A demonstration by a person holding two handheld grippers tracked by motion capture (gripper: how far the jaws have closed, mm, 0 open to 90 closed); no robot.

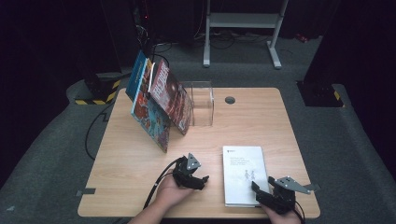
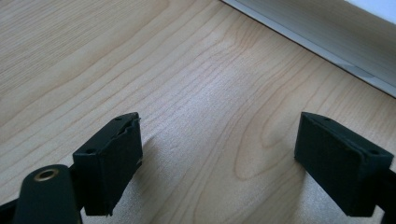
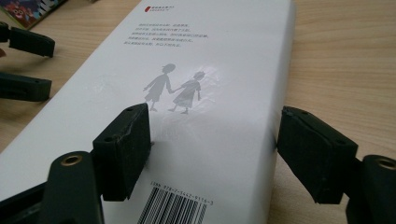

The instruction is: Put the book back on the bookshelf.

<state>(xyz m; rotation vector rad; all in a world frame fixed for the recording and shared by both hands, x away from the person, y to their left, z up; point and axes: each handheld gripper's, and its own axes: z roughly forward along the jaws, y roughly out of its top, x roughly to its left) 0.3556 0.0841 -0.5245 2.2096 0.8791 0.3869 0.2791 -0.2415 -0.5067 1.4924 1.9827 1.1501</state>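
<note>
White book (image 1: 244,174) lay flat on the wooden table (image 1: 140,158), toward five o'clock of the tabletop, back cover up, barcode end nearest the person. Printed on the cover: two small grey figures hand in hand, a few lines of fine text, a red mark near the far end.

Right tongs (image 1: 262,192) held at the book's near right corner, at about five o'clock from its middle. In the right gripper view, right tongs (image 3: 212,149) stood wide: one jaw over the white cover just above the barcode, the other just off the book's long edge over bare wood. Pads pressing on the cover or not: cannot tell; no squeeze on the book seen.

Left tongs (image 1: 201,181) rested low over the table at nine o'clock from the book, near its left edge but apart from it, pointed toward it. In the left gripper view, left tongs (image 2: 219,158) gaped wide with only wood grain between the jaws, the book's pale edge (image 2: 327,32) up at one o'clock.

Well apart, at eleven o'clock of the table: colourful books (image 1: 159,100) leaning tilted against a clear stand (image 1: 201,103). Small grey grommet (image 1: 229,100) set in the tabletop at twelve o'clock.
</note>
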